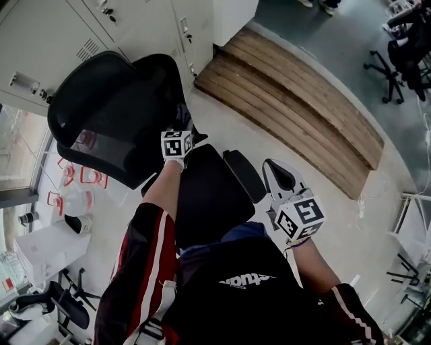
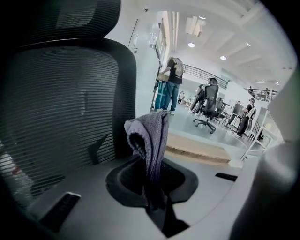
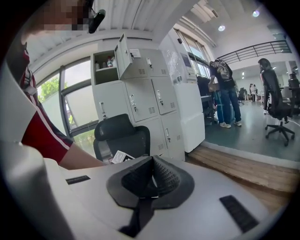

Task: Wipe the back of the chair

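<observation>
Left gripper (image 2: 153,185) grips grey cloth (image 2: 150,138) near chair back (image 2: 65,108); right gripper (image 3: 153,163) clenched, empty.

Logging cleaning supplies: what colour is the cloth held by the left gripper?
It is a greyish-purple fuzzy cloth, seen best in the left gripper view.

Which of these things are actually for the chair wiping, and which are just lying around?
For the job: chair back; grey cloth, clamped in the left gripper.
Just around: lockers; wooden step; other office chair; right gripper, shut, empty.
</observation>
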A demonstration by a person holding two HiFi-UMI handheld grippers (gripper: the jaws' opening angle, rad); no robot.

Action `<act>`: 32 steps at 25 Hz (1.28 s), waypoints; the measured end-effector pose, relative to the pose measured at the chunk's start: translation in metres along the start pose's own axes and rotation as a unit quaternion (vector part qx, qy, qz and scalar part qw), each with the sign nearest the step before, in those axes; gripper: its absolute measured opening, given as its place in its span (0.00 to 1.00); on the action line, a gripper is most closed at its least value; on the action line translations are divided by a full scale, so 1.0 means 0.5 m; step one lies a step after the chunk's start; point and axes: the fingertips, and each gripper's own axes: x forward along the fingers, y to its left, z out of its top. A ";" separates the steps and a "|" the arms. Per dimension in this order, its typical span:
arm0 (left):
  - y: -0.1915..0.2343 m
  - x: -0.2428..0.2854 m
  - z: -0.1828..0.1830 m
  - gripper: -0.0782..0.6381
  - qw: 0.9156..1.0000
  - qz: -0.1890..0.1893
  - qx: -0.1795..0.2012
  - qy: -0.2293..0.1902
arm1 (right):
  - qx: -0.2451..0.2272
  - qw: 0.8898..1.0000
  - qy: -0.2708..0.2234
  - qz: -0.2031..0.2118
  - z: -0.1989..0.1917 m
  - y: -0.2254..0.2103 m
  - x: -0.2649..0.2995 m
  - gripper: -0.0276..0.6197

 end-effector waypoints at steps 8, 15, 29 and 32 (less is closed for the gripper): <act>-0.070 -0.040 0.086 0.19 0.998 -0.032 -0.007 -0.050 | -0.017 1.000 -0.015 0.014 0.034 0.015 -0.004 0.04; -0.028 -0.203 0.116 0.19 0.996 -0.004 -0.021 -0.092 | -0.032 0.998 -0.023 0.049 0.060 0.056 0.017 0.04; -0.083 -0.734 0.155 0.19 0.968 0.122 0.023 -0.217 | -0.067 0.975 -0.052 0.204 0.139 0.290 0.037 0.04; -0.100 -0.826 0.155 0.19 0.959 0.148 -0.001 -0.240 | -0.068 0.968 -0.058 0.235 0.155 0.336 0.020 0.04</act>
